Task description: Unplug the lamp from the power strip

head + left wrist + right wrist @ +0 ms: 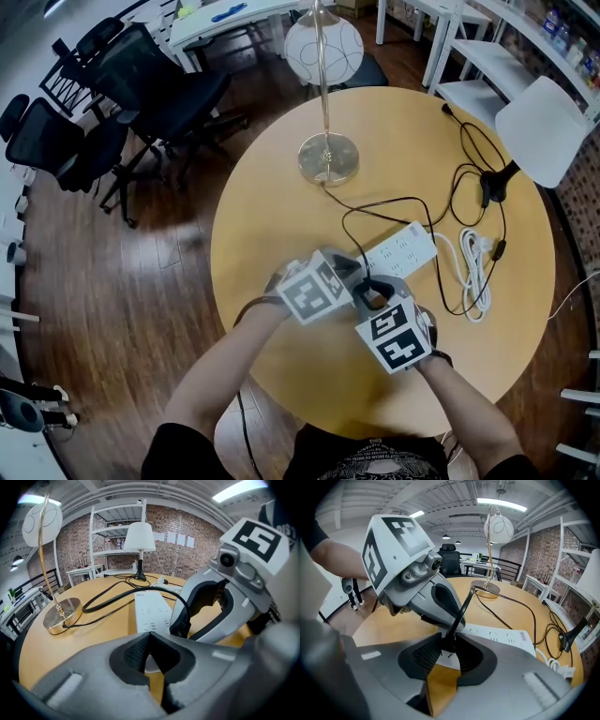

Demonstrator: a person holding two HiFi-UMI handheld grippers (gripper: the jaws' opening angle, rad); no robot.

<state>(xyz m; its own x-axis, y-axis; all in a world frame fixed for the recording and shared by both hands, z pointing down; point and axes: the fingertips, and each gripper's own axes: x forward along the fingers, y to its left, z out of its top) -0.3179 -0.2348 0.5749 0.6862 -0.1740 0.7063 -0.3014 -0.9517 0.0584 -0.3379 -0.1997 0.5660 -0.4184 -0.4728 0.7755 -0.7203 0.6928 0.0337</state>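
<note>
A white power strip (pixel 405 250) lies on the round wooden table (pixel 272 234). The lamp's black cable (pixel 375 202) runs from the gold lamp base (pixel 328 157) to a black plug (pixel 448 644) standing in the strip's near end. My right gripper (pixel 448 637) is open, its jaws on either side of the plug with a gap at the pads. Just to its left, my left gripper (pixel 149 635) is shut, its tips down at the strip's near end (pixel 151 613). In the head view both grippers, left (pixel 349 277) and right (pixel 376 296), meet over that end.
A second lamp with a white shade (pixel 542 127) stands at the table's right, its black cord looping nearby. A coiled white cord (pixel 476 267) lies beside the strip. Black office chairs (pixel 141 89) stand off to the left and white shelving (pixel 469 47) behind.
</note>
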